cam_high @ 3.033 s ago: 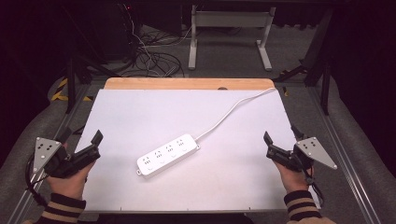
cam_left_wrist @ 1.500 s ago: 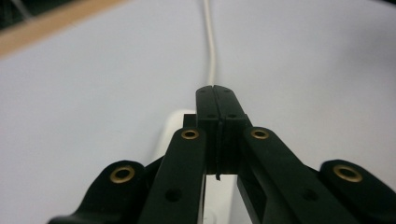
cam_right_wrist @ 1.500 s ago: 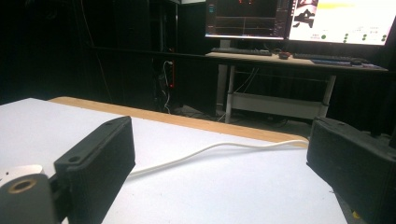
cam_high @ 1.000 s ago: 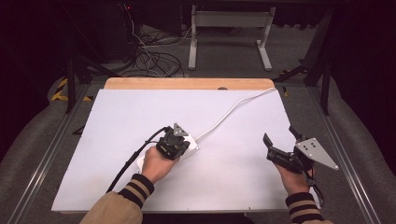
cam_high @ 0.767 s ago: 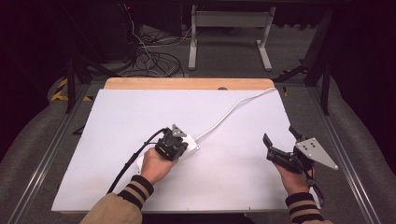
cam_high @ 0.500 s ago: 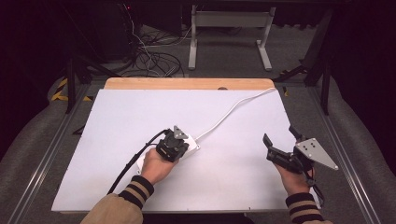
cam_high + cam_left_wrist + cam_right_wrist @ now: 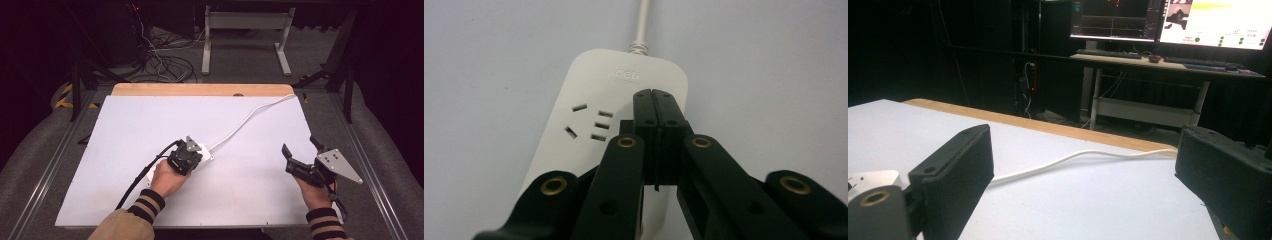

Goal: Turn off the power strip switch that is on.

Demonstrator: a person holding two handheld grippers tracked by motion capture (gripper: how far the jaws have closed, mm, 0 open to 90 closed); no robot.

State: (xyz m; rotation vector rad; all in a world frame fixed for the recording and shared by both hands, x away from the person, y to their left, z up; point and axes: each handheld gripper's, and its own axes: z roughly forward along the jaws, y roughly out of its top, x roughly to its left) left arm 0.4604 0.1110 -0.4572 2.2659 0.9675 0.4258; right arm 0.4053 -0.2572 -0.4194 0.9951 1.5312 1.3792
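The white power strip (image 7: 624,120) lies mid-desk (image 7: 125,130), its cord (image 7: 250,117) running to the far right corner. The left gripper (image 7: 655,100) rests over it, jaws pressed together; the right gripper (image 7: 299,157) hovers well apart, jaws spread wide.

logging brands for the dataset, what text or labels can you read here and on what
"deli": embossed on the white power strip, near its cord end, just past the tips of the shut left gripper.
A smaller line under it: too small to read.
Text on the monitors in the right gripper view: too blurred to read.
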